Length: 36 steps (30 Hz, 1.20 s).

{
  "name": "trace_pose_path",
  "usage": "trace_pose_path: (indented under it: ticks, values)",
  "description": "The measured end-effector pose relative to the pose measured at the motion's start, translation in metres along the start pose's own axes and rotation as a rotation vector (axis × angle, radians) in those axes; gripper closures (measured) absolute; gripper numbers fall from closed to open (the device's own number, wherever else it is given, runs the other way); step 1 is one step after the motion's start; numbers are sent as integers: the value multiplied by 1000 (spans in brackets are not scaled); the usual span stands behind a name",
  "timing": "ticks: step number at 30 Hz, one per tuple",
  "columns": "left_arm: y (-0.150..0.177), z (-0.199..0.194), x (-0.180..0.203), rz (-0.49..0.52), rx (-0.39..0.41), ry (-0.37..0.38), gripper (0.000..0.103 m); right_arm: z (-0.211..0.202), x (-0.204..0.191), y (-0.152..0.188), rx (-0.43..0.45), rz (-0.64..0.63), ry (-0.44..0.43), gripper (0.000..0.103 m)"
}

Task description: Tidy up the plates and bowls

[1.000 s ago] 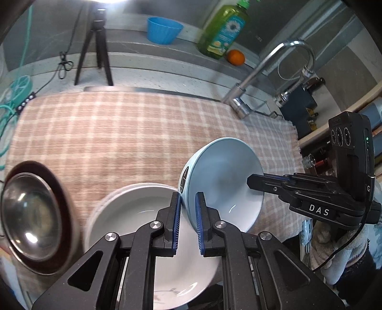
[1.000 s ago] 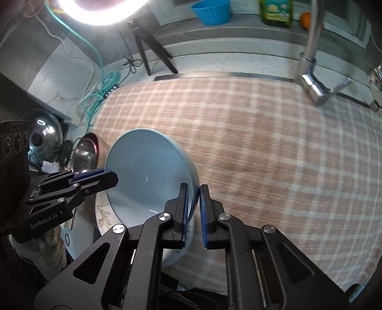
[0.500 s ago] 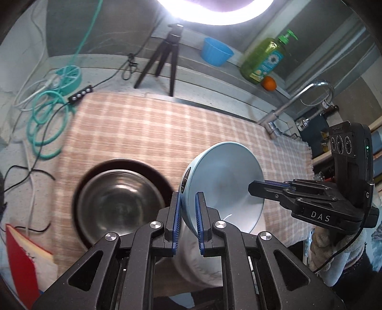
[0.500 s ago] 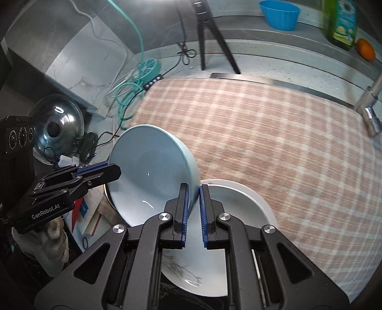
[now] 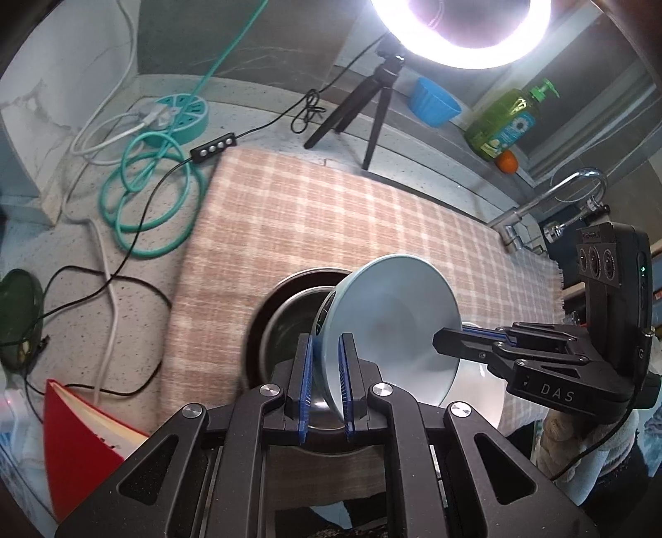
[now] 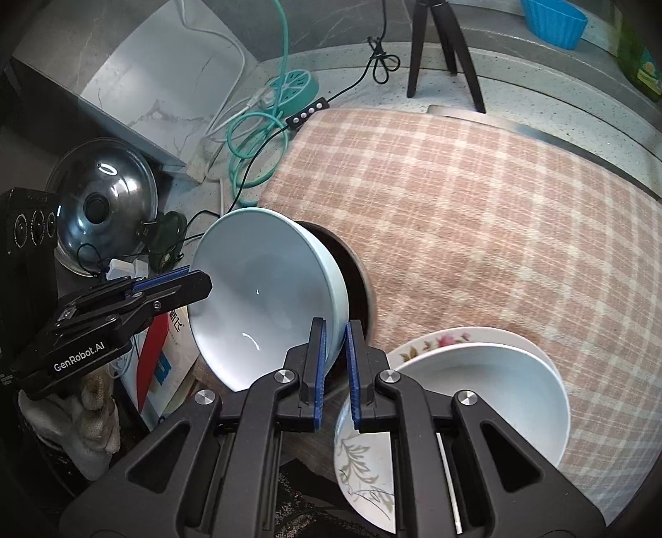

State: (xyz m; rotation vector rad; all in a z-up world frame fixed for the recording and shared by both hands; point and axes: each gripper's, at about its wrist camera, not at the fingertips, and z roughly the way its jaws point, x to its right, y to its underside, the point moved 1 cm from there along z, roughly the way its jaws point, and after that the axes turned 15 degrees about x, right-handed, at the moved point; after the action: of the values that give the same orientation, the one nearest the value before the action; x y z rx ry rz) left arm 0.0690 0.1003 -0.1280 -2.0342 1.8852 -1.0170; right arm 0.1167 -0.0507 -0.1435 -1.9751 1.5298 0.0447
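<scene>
You hold the blue bowl (image 5: 389, 327) between both grippers, tilted on edge at lower centre of each frame. Your left gripper (image 5: 325, 385) has its jaws clamped on the bowl's near rim, and in the left wrist view your right gripper (image 5: 447, 336) comes in from the right edge onto the opposite rim. In the right wrist view that right gripper (image 6: 335, 364) is clamped on the rim too, with the left one (image 6: 194, 281) at the frame's left. The bowl sits above a steel bowl (image 5: 285, 323) with a dark rim, on the checked cloth (image 6: 476, 215). At lower right, a white bowl (image 6: 488, 393) rests on flowered plates (image 6: 364, 467). A ring light (image 5: 459, 37) glares at the upper right of the left wrist view.
</scene>
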Motion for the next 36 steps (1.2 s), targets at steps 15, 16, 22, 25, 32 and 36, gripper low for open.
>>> trace_pose_path:
  ticks: [15,16,22,25,32,36]
  values:
    - [10,19,-20,-20,-68,-42,93,30,0,7,-91,16,-3,92]
    - [10,20,-20,-18,-69,-46,93,32,0,7,-93,16,-4,92]
    - [9,19,-22,-19,-67,-54,92,34,0,7,-109,15,-9,91]
    - [8,18,-21,-5,-56,-67,91,35,0,7,-110,24,-14,91]
    - [1,11,-23,-9,-9,-79,91,33,3,7,-104,52,-24,91]
    - [-6,15,-21,12,4,-86,91,33,2,8,-103,49,-29,91]
